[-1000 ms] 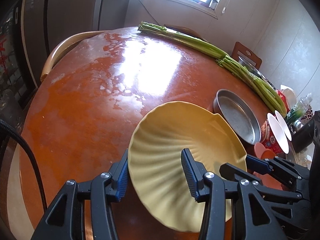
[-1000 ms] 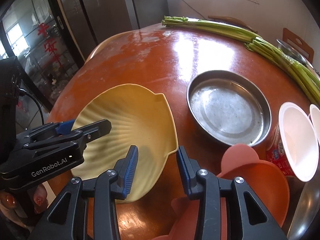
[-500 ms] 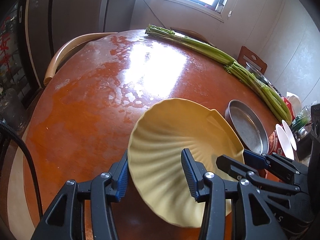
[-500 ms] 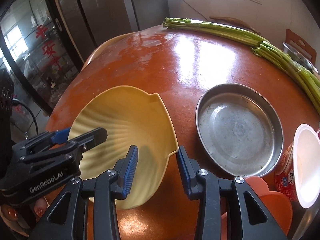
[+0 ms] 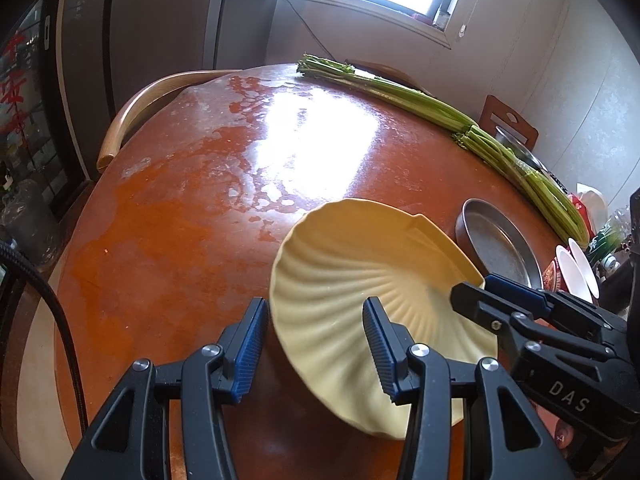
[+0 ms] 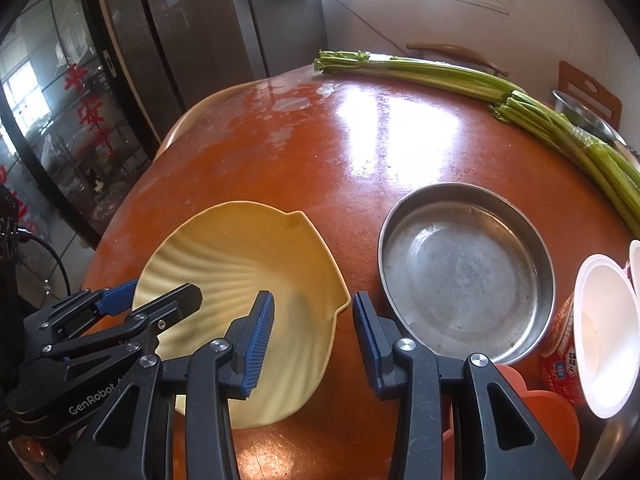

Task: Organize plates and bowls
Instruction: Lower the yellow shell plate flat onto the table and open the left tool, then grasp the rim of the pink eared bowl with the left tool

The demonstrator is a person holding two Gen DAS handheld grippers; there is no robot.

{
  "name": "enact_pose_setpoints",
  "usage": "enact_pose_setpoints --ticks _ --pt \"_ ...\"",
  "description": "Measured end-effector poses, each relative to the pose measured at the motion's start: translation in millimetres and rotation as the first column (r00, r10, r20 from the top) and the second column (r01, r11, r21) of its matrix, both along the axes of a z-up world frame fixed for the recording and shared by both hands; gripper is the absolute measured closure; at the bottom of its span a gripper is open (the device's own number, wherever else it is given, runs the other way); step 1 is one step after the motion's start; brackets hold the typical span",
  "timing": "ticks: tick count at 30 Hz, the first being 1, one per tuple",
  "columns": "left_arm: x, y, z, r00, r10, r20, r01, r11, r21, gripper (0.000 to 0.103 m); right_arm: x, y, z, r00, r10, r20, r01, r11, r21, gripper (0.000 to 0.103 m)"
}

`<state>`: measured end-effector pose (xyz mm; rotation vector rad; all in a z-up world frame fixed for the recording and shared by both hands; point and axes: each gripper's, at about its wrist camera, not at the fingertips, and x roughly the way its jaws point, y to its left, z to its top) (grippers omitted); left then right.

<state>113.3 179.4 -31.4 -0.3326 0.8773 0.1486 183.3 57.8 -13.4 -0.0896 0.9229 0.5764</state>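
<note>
yellow shell-shaped plate (image 5: 360, 280) is tilting above the red worktop (image 5: 200, 208), with both tongs spread around its rim. left tongs (image 5: 316, 344) are straddling the plate's near-left edge without pinching it; right tongs (image 6: 313, 340) are bracketing the opposite edge, jaws apart. just right of the right tongs, a steel pan (image 6: 466, 272) is sitting flat, an orange bowl (image 6: 552, 416) nearer still. celery stalks (image 6: 520, 108) are lying far beyond both.

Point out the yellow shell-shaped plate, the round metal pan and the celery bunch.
yellow shell-shaped plate (image 6: 240, 264): right wrist view, ribbed inner surface.
round metal pan (image 6: 464, 268): right wrist view, flat bottom.
celery bunch (image 5: 416, 98): left wrist view, mid-stalks.
</note>
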Motion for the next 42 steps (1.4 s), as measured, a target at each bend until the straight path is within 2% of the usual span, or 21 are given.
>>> enact_pose_setpoints --ticks 7,11,16,18,31,42 --pt "-11.2 2.0 7.6 0.999 0.037 0.014 -0.038 0.999 0.034 0.054 -10.8 -11.5 11.5 1.0 0.001 0.011 -0.002 0.999 0.043 0.061" --pt "-19.1 -2.6 17.1 0.998 0.042 0.04 -0.045 0.997 0.056 0.048 -18.2 -17.3 20.4 1.0 0.0 0.031 -0.002 0.998 0.058 0.061" --pt "-27.0 -11.7 28.5 0.997 0.028 0.067 -0.032 0.997 0.065 0.044 -27.5 -31.1 30.1 0.998 -0.007 0.056 0.003 0.997 0.073 0.06" --pt "-30.4 -17.2 32.6 0.997 0.024 0.076 -0.03 0.997 0.072 0.043 -33.3 -38.2 33.7 0.997 -0.019 0.075 0.014 0.997 0.071 0.056" --pt "-49.4 -64.6 50.8 0.993 -0.04 0.107 0.028 0.994 0.109 0.042 -72.2 -94.0 51.0 0.99 -0.065 0.128 0.05 0.992 0.117 0.054" --pt "-58.2 -97.8 53.1 0.992 -0.074 0.103 0.06 0.989 0.135 0.042 -95.0 -131.8 55.2 0.985 -0.095 0.144 0.072 0.985 0.157 0.054"
